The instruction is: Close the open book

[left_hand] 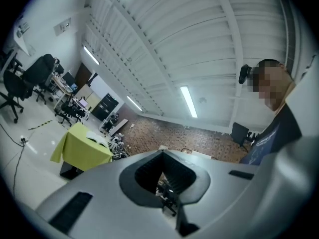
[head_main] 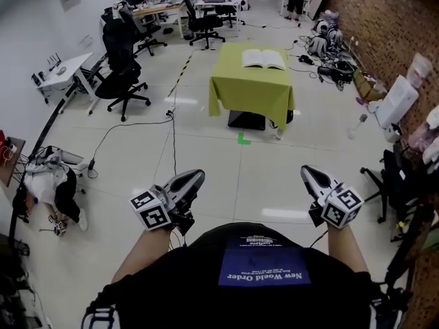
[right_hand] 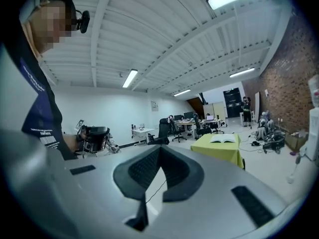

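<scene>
Standing well apart from the table (head_main: 250, 91) with the green cloth, the person holds both tools close to the body; the left gripper (head_main: 195, 177) and the right gripper (head_main: 307, 172) are each pressed together on nothing. The open book (head_main: 263, 59) lies flat on the far part of that cloth. I think the risks come on the way: a cable (head_main: 171, 125) crosses the floor (easy to trip on), and clenched jaws may only push the book or crease a page.
</scene>
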